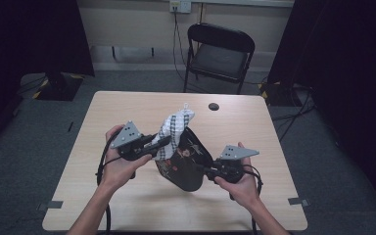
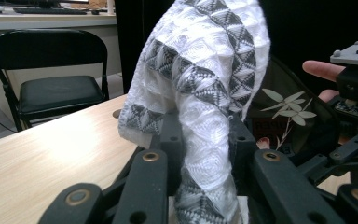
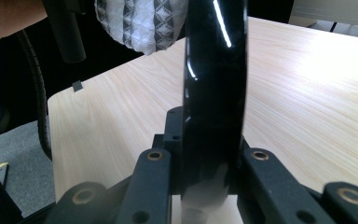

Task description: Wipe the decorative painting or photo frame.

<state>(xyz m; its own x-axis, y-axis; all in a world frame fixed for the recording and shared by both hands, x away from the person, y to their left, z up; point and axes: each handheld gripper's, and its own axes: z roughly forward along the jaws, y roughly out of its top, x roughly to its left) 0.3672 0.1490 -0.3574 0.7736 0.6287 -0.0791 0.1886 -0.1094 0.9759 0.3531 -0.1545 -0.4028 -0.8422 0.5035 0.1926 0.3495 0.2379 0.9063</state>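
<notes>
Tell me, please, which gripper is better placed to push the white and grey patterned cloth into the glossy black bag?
Left, probably. The left gripper is shut on the white and grey patterned cloth, right over the glossy black bag. The right gripper clamps the bag's edge, holding it up.

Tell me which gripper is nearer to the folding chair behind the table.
Left. The left gripper holds the patterned cloth farther up the table, toward the chair; the right gripper grips the black bag closer to the person.
</notes>
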